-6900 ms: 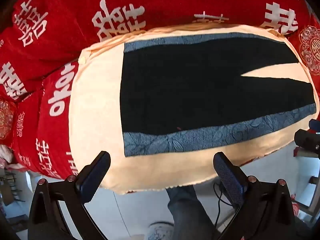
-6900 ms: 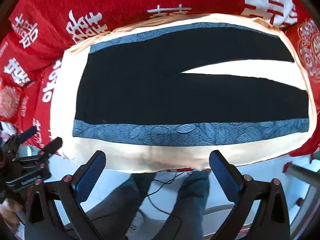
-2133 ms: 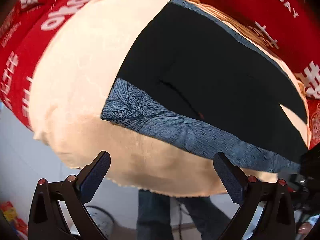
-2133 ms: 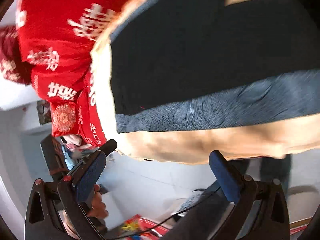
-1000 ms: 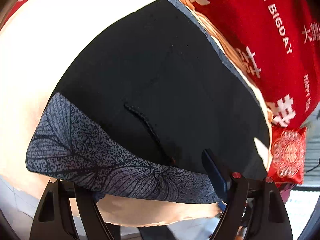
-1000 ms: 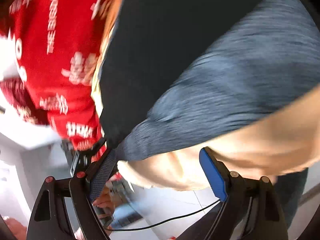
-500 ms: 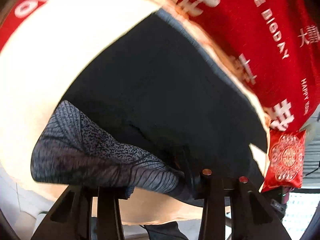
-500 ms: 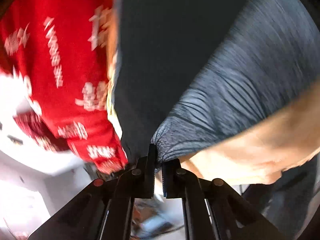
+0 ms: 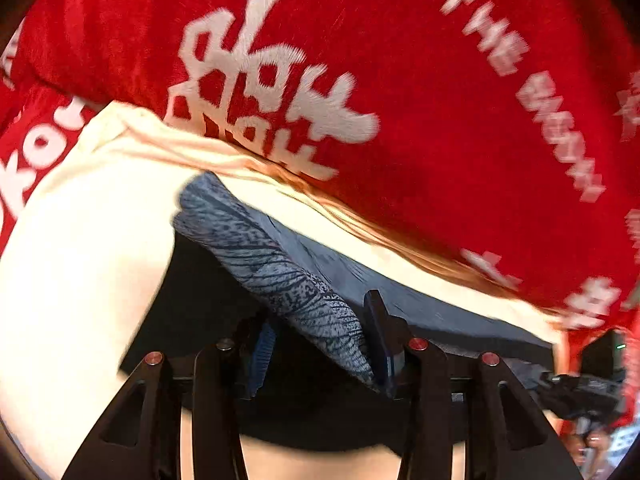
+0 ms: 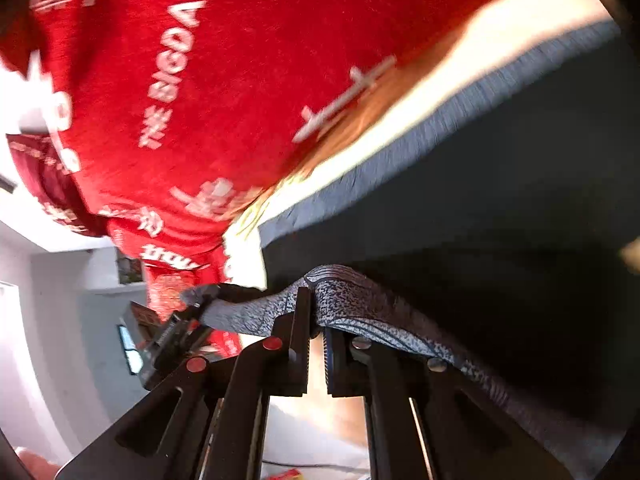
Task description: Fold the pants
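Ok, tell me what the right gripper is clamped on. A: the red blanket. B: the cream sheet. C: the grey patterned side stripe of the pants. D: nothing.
C: the right gripper pinches the grey patterned side stripe of the pants.

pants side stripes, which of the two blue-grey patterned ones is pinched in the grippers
The lifted blue-grey patterned stripe, bunched in both grippers; the other stripe lies flat along the far edge beside the cream sheet.

The red blanket [image 10: 248, 80] has "THE BIGDAY" printed in white, around 10 o'clock in the right wrist view; the other characters are too blurry.
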